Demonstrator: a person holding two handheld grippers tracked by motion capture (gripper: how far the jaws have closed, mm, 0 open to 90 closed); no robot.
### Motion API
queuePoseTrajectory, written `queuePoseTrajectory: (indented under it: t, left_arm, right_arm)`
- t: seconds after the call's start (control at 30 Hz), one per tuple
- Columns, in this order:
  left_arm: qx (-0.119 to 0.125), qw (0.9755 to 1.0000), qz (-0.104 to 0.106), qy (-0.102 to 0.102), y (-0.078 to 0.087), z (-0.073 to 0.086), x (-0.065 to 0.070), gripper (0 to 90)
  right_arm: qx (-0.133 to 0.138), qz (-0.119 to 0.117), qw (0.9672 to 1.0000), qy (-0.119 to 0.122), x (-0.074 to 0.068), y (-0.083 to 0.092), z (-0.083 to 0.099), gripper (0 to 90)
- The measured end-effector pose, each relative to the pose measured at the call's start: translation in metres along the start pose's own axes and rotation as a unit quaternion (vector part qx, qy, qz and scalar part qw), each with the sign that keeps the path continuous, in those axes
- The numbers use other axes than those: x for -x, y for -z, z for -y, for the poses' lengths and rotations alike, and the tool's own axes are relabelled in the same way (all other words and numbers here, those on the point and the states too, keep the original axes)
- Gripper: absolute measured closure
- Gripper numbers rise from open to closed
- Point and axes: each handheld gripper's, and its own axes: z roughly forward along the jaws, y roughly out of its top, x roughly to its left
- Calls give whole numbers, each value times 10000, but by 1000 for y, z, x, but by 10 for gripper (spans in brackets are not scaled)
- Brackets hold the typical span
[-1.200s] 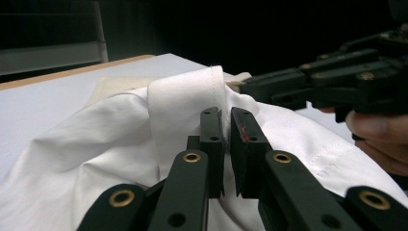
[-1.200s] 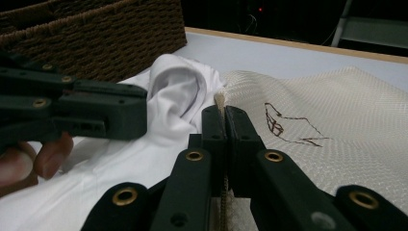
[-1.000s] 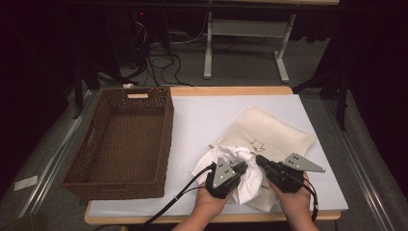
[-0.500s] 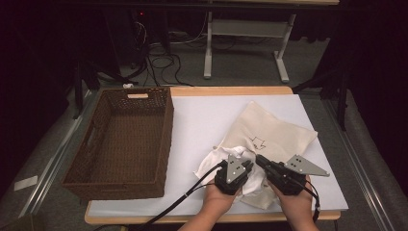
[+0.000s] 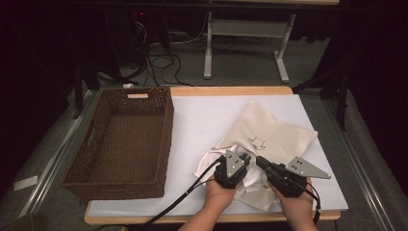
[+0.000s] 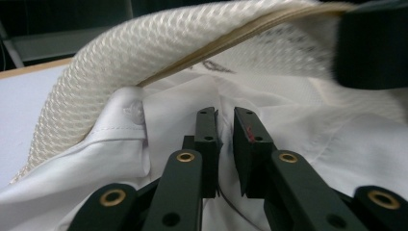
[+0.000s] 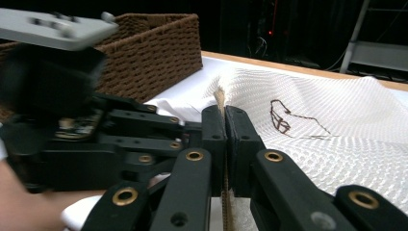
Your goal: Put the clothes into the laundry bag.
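Your two grippers work a mesh bag and white shirt at the counter's near edge.

High view: your left gripper (image 5: 239, 163) and right gripper (image 5: 260, 162) sit side by side on the cream mesh bag (image 5: 274, 132), white shirt (image 5: 211, 161) bunched under its near end; wicker basket (image 5: 122, 139) stands well apart to the left on the counter (image 5: 202, 115).
Left gripper view: your jaws have just been opening, a narrow gap now, white shirt (image 6: 159, 159) fabric between them but not pressed; the lifted mesh bag (image 6: 144, 53) edge arches overhead, blocking the view beyond.
Right gripper view: your jaws are pressed together, pinching the mesh bag (image 7: 337, 139) hem; the left gripper's body crowds in, partly hiding the wicker basket (image 7: 154, 53).
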Motion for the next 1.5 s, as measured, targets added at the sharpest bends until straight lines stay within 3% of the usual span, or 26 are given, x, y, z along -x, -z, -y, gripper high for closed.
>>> queuePoseTrajectory:
  t: [0.17, 0.43, 0.6, 0.63, 0.67, 0.73, 0.9, 0.97, 1.07, 1.17, 1.23, 1.27, 1.4, 1.5]
  left_arm:
    - [183, 9997, 159, 41, 10, -1, -1, 751]
    - [426, 9985, 338, -56, 36, -4, -3, 665]
    - [512, 9983, 215, -159, 65, 2, -17, 574]
    - [480, 9986, 104, -194, 76, 7, -26, 564]
    - [480, 9986, 104, -194, 76, 7, -26, 550]
    - [384, 9990, -35, -223, 87, 18, -42, 516]
    - [210, 9995, -241, -42, 90, 37, -63, 423]
    - [75, 9981, -573, -210, 87, 40, -66, 402]
    - [-14, 9981, -619, -58, 83, 42, -72, 331]
    - [-256, 9985, -448, 168, 69, 43, -78, 302]
    - [-313, 9985, -380, 242, 65, 44, -78, 339]
    - [-355, 9987, -214, 302, 62, 45, -77, 438]
    - [-306, 9991, -197, 205, 61, 44, -68, 769]
    - [-256, 9995, -97, 125, 61, 42, -60, 848]
  right_arm:
    - [-30, -2, 10000, -13, 1, -1, 1, 883]
    - [-44, 29, 10000, 2, 1, -1, 2, 884]
    - [-66, 20, 10000, -6, 1, -1, 3, 883]
    - [-70, 23, 10000, 1, 1, -1, 3, 883]
    - [-70, 23, 10000, 1, 1, -1, 3, 883]
    - [-73, 53, 10000, 13, 1, -1, 3, 883]
    - [-100, 71, 9999, -8, 0, -3, 4, 883]
    - [-99, 68, 9999, -26, -1, -4, 4, 883]
    - [-103, 62, 9999, -11, -2, -5, 4, 883]
    - [-135, 66, 9999, -22, -1, -6, 5, 883]
    - [-132, 67, 9999, -25, -1, -5, 5, 883]
    - [-136, 54, 9999, -7, 0, -5, 5, 883]
    - [-103, 56, 9999, 9, 1, -4, 5, 883]
    - [-114, 68, 9999, -26, 1, -4, 5, 883]
